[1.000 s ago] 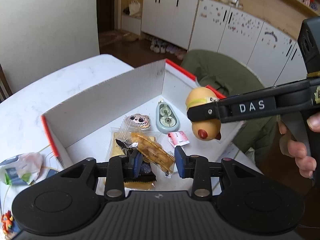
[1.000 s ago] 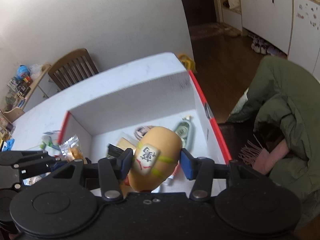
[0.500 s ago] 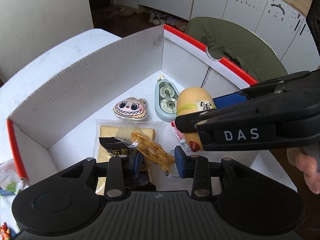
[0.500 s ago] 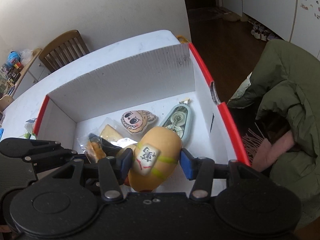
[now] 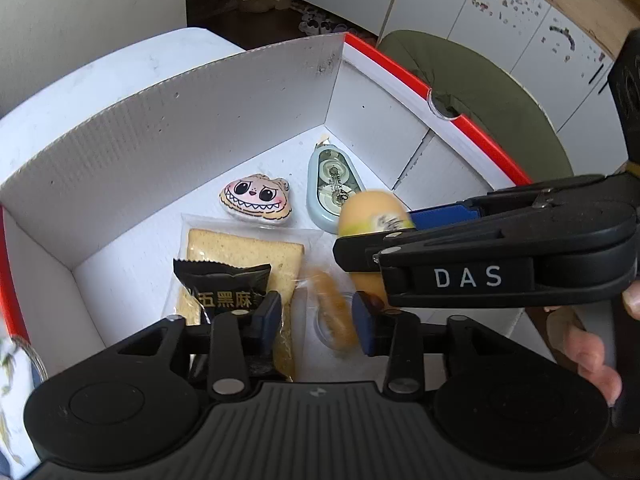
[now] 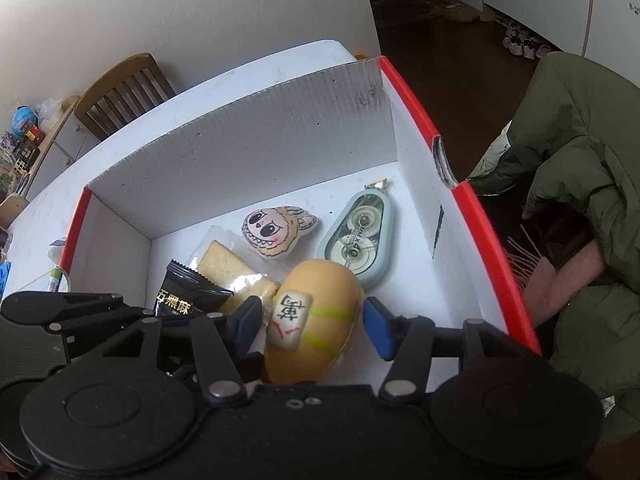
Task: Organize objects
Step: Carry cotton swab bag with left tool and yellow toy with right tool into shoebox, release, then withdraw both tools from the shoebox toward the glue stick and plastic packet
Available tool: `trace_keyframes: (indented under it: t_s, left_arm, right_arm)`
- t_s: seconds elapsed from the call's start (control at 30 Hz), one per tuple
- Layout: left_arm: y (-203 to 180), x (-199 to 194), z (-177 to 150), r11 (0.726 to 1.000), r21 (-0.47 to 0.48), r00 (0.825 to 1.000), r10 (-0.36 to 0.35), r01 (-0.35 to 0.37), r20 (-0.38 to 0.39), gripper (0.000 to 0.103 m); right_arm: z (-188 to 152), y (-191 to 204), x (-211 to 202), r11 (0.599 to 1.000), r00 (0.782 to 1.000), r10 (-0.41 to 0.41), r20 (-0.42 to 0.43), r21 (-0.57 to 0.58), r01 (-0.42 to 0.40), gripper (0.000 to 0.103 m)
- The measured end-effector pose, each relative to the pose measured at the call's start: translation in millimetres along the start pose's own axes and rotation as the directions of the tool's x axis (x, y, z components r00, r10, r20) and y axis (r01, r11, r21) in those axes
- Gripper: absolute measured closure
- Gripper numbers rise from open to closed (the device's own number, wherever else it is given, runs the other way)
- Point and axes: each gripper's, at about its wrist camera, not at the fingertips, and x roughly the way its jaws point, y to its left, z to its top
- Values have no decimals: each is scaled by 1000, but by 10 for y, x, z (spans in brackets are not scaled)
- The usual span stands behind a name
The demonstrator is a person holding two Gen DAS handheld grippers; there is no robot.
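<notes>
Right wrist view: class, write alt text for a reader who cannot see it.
The right gripper, jaws just opened, straddles a tan egg-shaped toy with a tile on it inside a white cardboard box with red edges. Behind the toy lie a pale blue correction-tape dispenser, a cartoon-face charm, a wrapped cracker and a black snack packet.

Between my right tongs point(image 6: 312, 322) I see an orange-yellow egg toy point(image 6: 316, 320) with green stripes and a white tile bearing a black character. Beyond my tongs, the box point(image 6: 240, 152) is white with red edges. There lie a pale blue tape dispenser point(image 6: 358, 240), a black snack packet point(image 6: 188, 294) with gold characters, and a cream monster face point(image 6: 276, 232).
</notes>
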Motion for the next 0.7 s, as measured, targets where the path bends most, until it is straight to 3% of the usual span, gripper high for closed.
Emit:
trace_keyframes:
  t_s: [0.13, 0.7]
  left_arm:
    - [-6, -58, -32, 1000, -14, 1000, -19, 19, 18, 48]
    - [47, -727, -256, 999, -32, 981, -33, 39, 189, 47]
  right_arm:
    - [-1, 8, -30, 1000, 1000, 8, 9, 12, -8, 42]
    - [-42, 270, -545, 998, 992, 58, 110, -14, -57, 32]
